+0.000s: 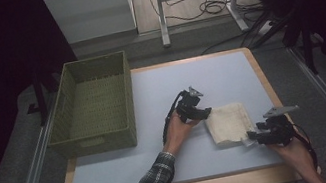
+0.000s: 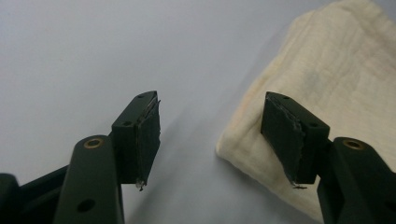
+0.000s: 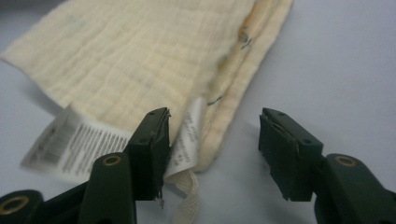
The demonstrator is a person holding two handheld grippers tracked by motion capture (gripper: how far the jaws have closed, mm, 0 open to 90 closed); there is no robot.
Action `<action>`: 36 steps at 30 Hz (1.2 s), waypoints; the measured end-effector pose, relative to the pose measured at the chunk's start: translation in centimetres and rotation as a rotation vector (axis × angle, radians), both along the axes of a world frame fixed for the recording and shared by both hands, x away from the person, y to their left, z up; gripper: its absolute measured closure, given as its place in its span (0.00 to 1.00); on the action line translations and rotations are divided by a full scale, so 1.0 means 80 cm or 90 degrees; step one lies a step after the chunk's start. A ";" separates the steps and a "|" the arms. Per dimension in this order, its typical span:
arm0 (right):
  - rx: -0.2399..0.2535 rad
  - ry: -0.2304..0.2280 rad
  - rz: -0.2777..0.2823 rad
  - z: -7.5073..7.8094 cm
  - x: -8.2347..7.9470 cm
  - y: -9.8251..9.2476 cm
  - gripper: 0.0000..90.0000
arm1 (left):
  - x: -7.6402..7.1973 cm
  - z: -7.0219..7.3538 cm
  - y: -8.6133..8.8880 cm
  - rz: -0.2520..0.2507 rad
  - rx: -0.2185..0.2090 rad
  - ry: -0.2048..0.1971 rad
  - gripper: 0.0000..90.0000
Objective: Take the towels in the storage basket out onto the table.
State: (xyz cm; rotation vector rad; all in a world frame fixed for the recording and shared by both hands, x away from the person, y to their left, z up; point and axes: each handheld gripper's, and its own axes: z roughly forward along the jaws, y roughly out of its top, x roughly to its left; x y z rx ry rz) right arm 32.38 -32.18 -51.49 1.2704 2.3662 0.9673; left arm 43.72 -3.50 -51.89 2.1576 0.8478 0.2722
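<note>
We see folded cream cloth (image 1: 228,123) flat on table (image 1: 163,101), both grippers released: left gripper (image 2: 210,135) straddles its edge, right gripper (image 3: 212,149) beside care label (image 3: 70,144). Risk: we pinch label alone, fold slips open.

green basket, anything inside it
The green basket on the table's left side looks empty: its woven floor shows bare in the high view. The strip of floor just behind its near wall is hidden. The folded cream cloth lies outside it.
</note>
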 end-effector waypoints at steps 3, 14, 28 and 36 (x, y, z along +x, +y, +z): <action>-0.008 -0.004 0.000 -0.001 0.000 0.006 0.51 | 0.000 -0.002 0.001 -0.001 0.004 0.004 0.42; 0.106 0.084 0.012 -0.004 0.008 -0.003 0.90 | 0.001 -0.004 0.010 0.002 -0.011 0.021 0.41; 0.100 0.076 0.018 -0.003 0.011 -0.005 0.89 | 0.001 -0.012 0.000 -0.038 0.003 0.046 0.55; 0.114 0.077 0.021 0.002 0.009 -0.006 0.90 | -0.006 0.002 -0.004 -0.064 0.022 0.061 0.92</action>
